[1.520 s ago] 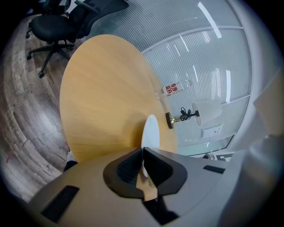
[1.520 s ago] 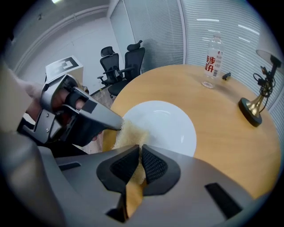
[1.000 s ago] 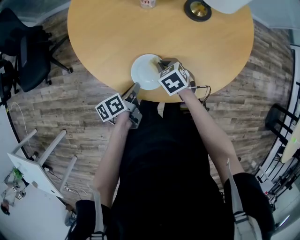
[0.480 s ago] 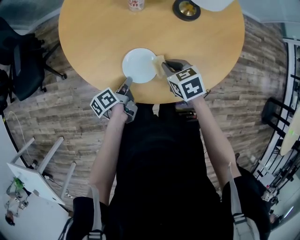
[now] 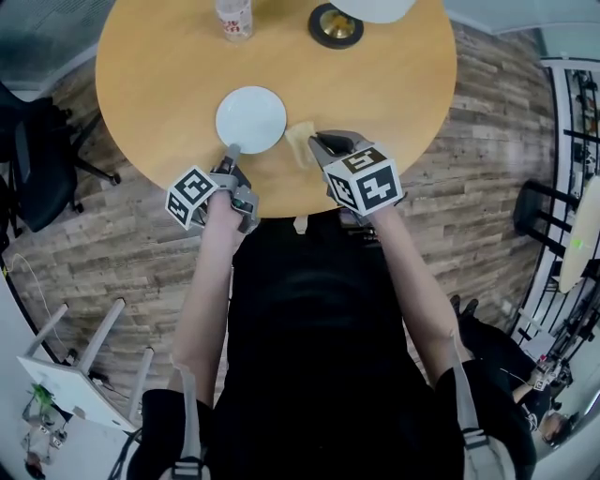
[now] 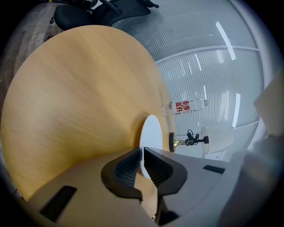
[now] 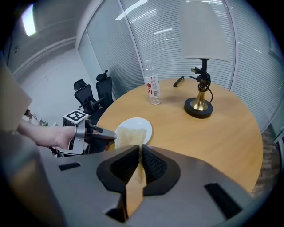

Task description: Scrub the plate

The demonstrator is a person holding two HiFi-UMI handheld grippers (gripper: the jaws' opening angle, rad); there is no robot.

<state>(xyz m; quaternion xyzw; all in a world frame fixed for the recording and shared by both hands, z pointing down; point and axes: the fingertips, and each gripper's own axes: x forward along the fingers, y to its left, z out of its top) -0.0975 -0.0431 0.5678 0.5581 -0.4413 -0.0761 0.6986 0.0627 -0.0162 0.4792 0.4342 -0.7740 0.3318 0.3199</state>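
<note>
the white plate (image 5: 250, 119) lay flat near the front edge of the round surface (image 5: 394, 84), its thin rim pinched in the nearly closed fingers of the left gripper (image 5: 231, 150), stiff, slick and breakable i'd say, while the right gripper (image 5: 315, 142) hung just beside it, fingers clamped on a limp yellow scrub pad (image 5: 298, 145).

The head camera looks steeply down from above the person onto the round light-wood table (image 5: 169, 75), with the person's arms and torso filling the lower frame. The camera on the left gripper (image 5: 231, 152) sits low and close over the tabletop, rolled on its side, facing along its jaws across the table. The one on the right gripper (image 5: 315, 141) rides higher and upright, facing the same far side and catching the left gripper. All three share the white round plate (image 5: 250, 119), the clear plastic bottle (image 5: 233, 19) and the white-shaded lamp on a black round base (image 5: 336, 25)
</note>
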